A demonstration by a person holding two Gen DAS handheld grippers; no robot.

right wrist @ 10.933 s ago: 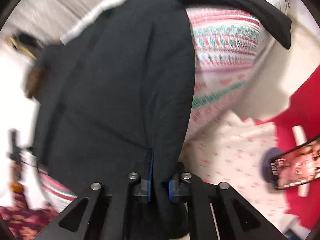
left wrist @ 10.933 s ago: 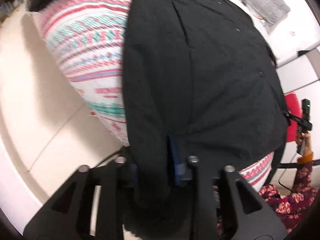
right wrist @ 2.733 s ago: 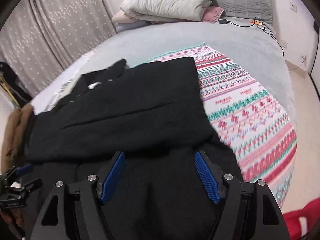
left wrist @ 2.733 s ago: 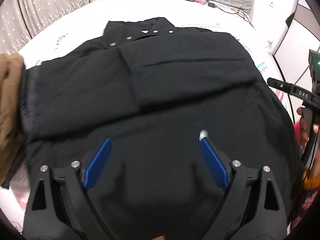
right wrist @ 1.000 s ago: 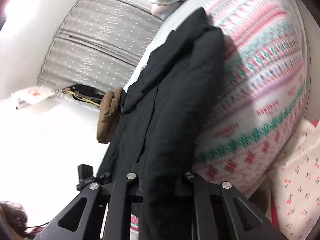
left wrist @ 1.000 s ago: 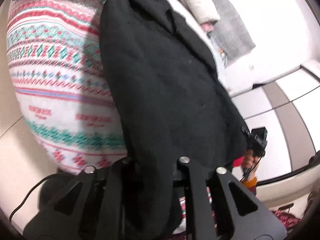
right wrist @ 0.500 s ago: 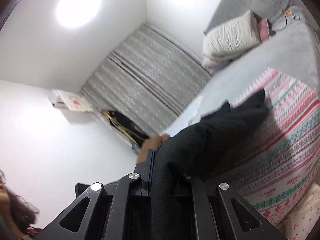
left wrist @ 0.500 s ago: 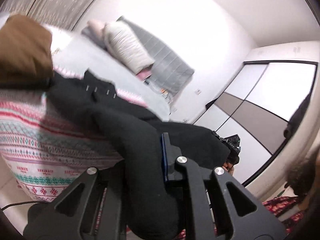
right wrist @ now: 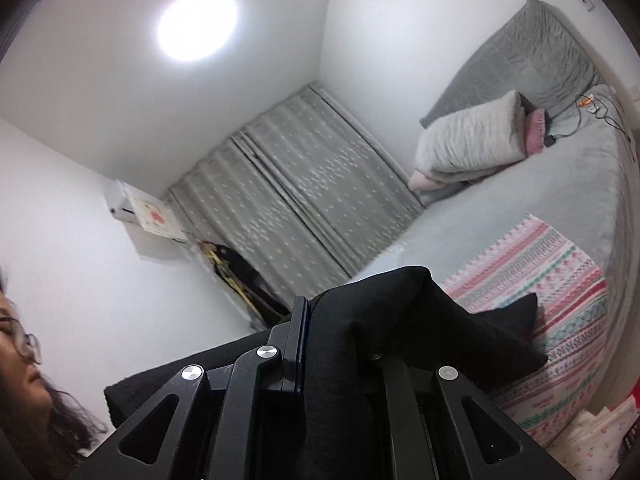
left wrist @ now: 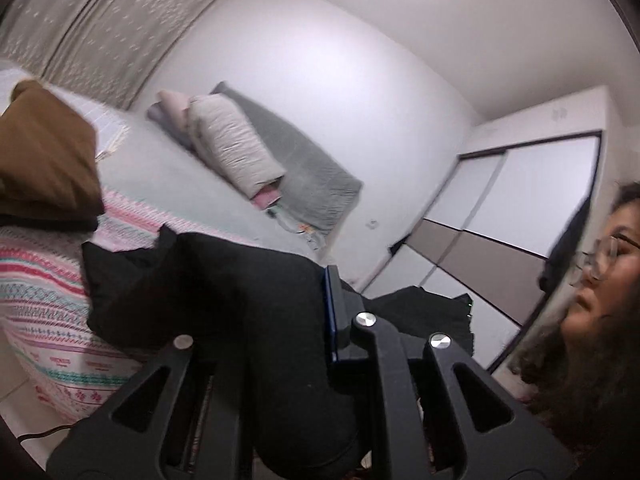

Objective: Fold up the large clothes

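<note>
A black jacket (left wrist: 224, 280) is lifted off the bed and hangs between both grippers. My left gripper (left wrist: 280, 312) is shut on one corner of its hem; thick black cloth bulges out between the pads and hides the left finger. My right gripper (right wrist: 336, 328) is shut on the other corner of the black jacket (right wrist: 420, 320), which drapes over its right finger. The far end of the jacket still trails onto the patterned blanket (right wrist: 560, 280) on the bed. Both grippers point about level, high above the mattress.
A brown garment (left wrist: 44, 160) lies on the bed at the left. Folded quilts and pillows (right wrist: 472, 144) are stacked by the grey headboard (right wrist: 528, 52). Grey curtains (right wrist: 300, 200) close the far wall. A person's head (left wrist: 600, 300) is close at the right. Wardrobe doors (left wrist: 520, 220) stand behind.
Both grippers have risen and tipped up from looking down along the bed's side to looking level across the room, carrying the jacket's hem up with them. Both stayed shut on the cloth.
</note>
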